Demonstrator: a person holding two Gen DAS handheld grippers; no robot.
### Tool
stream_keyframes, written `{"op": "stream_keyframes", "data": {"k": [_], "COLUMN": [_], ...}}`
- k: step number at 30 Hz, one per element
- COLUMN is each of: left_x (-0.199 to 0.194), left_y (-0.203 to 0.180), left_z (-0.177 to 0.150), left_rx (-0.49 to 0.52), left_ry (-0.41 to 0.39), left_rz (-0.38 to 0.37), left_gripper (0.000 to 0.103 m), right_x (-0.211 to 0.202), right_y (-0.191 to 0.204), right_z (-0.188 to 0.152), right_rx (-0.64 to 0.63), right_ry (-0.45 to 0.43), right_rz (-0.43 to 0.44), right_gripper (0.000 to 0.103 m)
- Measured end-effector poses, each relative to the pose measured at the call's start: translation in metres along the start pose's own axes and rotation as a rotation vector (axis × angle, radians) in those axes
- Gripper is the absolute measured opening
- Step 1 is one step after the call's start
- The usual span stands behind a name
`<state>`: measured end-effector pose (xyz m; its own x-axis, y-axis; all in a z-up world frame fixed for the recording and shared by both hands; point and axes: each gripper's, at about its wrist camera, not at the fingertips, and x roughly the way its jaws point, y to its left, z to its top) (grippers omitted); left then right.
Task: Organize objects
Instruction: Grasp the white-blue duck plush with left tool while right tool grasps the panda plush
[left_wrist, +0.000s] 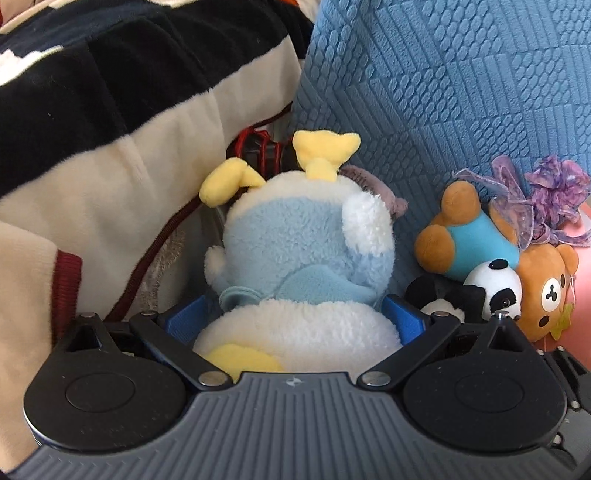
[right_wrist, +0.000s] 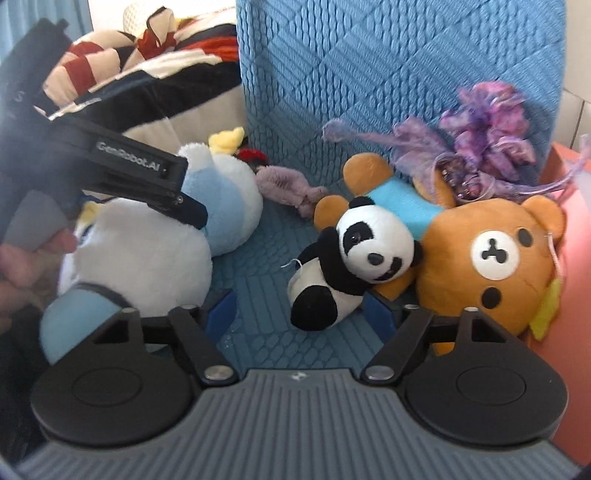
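Observation:
My left gripper (left_wrist: 295, 314) is shut on a white and light-blue plush penguin (left_wrist: 299, 251) with yellow feet, held upside down against the blue quilted cushion (left_wrist: 443, 92). The penguin also shows in the right wrist view (right_wrist: 147, 251), with the left gripper (right_wrist: 147, 177) clamped on it. My right gripper (right_wrist: 299, 314) is open, its blue fingertips (right_wrist: 221, 310) on either side of a small panda plush (right_wrist: 351, 258) that lies on the cushion. An orange bear plush (right_wrist: 491, 258) with a blue shirt leans beside the panda.
A purple frilly ribbon (right_wrist: 480, 147) lies on the bear. A mauve fuzzy item (right_wrist: 288, 184) lies behind the penguin. A striped black, cream and red blanket (left_wrist: 110, 110) is piled at left. An orange-pink surface (right_wrist: 576, 221) is at the right edge.

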<state>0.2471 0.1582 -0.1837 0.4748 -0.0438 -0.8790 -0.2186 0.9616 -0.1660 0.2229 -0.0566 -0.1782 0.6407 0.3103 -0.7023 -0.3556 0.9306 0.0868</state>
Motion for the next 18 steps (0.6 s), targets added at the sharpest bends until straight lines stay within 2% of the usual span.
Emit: {"op": "stream_keyframes", "data": {"k": [5,9,13,18], "left_x": [0.006,0.008,0.003,-0.01], "left_y": [0.003,0.0,0.0,0.002], "left_z": [0.005,0.006,0.004,0.002], "left_rx": [-0.027,-0.013,-0.015,-0.028], "left_ry": [0.033,0.042,0.034,-0.008], "left_rz": [-0.024,-0.037,-0.04,-0.04], "left_gripper": [0.102,0.102,0.101,0.094], "right_x": [0.023,0.029,0.022,0.01], "right_y": [0.001,-0.005,-0.011,-0.011], "right_z": [-0.002,-0.002,0.0,-0.002], "right_rx": [-0.009,0.023,0.065,0.066], "right_ry": [0.058,0.079,0.088,0.079], "right_rz": [-0.04,-0.077,-0.061,-0.063], "right_gripper": [0.067,0.05,0.045,0.043]}}
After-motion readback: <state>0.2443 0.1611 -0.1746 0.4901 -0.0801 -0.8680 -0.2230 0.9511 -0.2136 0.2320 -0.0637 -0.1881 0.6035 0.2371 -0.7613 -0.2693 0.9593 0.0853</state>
